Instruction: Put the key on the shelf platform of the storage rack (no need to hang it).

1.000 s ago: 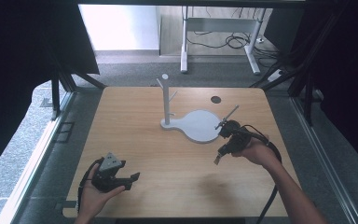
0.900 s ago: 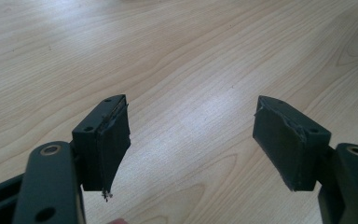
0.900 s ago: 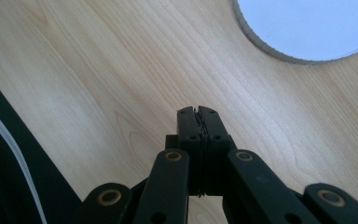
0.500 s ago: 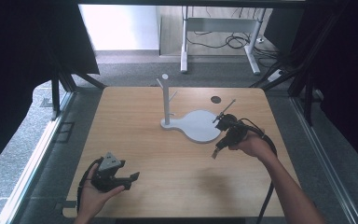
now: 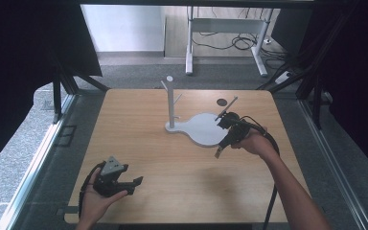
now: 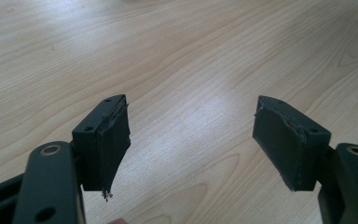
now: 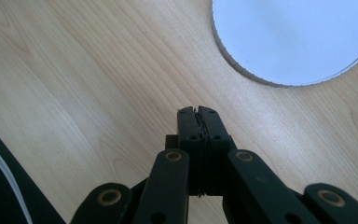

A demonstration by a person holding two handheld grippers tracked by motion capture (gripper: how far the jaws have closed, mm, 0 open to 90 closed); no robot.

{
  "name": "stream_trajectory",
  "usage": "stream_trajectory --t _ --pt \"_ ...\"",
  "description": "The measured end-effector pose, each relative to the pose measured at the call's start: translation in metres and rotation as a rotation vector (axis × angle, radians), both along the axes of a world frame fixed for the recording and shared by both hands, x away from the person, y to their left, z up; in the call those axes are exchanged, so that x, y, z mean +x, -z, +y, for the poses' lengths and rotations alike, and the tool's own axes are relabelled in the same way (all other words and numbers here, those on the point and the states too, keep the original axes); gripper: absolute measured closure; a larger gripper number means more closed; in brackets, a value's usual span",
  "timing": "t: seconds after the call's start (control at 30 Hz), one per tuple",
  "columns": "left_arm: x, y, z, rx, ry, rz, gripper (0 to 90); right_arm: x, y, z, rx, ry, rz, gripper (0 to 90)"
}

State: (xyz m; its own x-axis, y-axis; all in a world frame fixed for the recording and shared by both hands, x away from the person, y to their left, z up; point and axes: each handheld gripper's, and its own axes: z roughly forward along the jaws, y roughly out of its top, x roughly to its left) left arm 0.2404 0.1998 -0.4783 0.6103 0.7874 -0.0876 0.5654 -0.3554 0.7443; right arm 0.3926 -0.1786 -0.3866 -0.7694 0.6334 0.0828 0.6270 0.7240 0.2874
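Right gripper (image 7: 199,112) clamped empty beside white stand base (image 7: 289,37); left gripper (image 6: 191,140) wide over table (image 6: 177,46).

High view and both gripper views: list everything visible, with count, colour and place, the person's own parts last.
Light wooden table: one, pale wood, centre of the high view.
White peg stand with round flat base: one, white, far middle of the table; post at the base's left end.
Dark round disc: one, dark, on the table beyond the base; what it is cannot be told.
White metal frame: one, white, on the floor beyond the table, with black cables.
Left gripper: black, jaws apart, near left of the table.
Right gripper: black, jaws together, beside the base's near right edge.
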Motion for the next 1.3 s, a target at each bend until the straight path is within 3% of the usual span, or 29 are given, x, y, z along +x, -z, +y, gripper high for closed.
stream_trajectory --t 0.83,1.3 --pt "0.001 0.0 0.002 -0.002 -0.004 -0.001 27.4 0.03 0.006 0.008 0.011 0.036 0.014 89.3" --pt "0.002 0.002 0.003 -0.003 -0.007 0.006 27.4 0.055 0.014 0.014 0.013 0.072 0.024 89.3"
